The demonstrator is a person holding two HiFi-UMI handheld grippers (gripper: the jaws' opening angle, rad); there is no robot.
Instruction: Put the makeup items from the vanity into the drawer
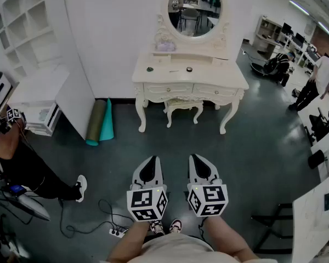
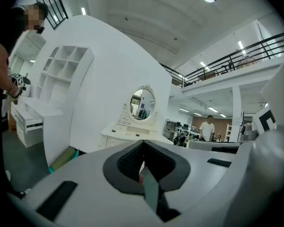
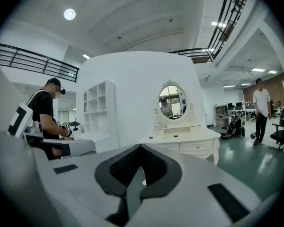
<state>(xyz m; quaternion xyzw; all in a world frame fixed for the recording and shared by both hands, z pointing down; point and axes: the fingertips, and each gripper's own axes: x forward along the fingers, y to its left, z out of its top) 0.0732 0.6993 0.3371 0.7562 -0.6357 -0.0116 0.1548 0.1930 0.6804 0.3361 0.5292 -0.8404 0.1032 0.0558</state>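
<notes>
The left tongs (image 1: pixel 149 160) and right tongs (image 1: pixel 197 158) are closed and empty, well apart from the vanity (image 1: pixel 230 81). Makeup items (image 1: pixel 189 69) lie mid-top. The drawer (image 1: pixel 167 88) looks shut, so grabbing an item first could leave it nowhere to go.

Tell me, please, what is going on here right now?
A person stands back from the white vanity, holding the left gripper and right gripper out in front, both with jaws shut and empty. A few small makeup items sit on its top, and the drawers look closed. No item is in hand yet.
</notes>
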